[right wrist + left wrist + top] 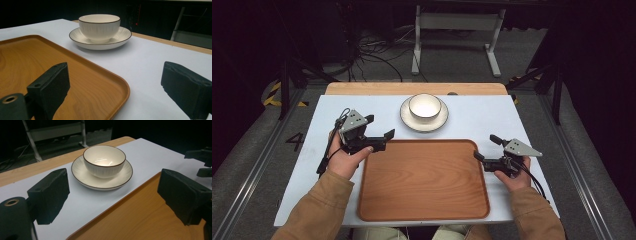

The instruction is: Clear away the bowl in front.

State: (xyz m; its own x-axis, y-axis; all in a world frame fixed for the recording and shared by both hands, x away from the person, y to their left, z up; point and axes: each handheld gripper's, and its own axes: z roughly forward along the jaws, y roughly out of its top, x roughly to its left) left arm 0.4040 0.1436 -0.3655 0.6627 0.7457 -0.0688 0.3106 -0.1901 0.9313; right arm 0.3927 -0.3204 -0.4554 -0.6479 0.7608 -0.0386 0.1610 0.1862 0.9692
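A white bowl (425,106) with a dark rim sits on a white plate (408,119) at the back middle of the table. In front of them lies an empty wooden tray (422,180). My left gripper (379,127) hovers open at the tray's far left corner, pointing toward the bowl (104,161) and plate (82,173). My right gripper (486,147) is open at the tray's right edge, one jaw over the tray (37,57) and one over the white table. Bowl (99,24) and plate (123,33) stand ahead of it. Nothing is between either pair of jaws.
The white tabletop (487,117) has a wooden strip (362,88) along its far edge. Beyond it, on the floor, stand a white frame (457,35) and tangled cables (372,52). The other gripper (202,160) shows at the right of the left gripper view.
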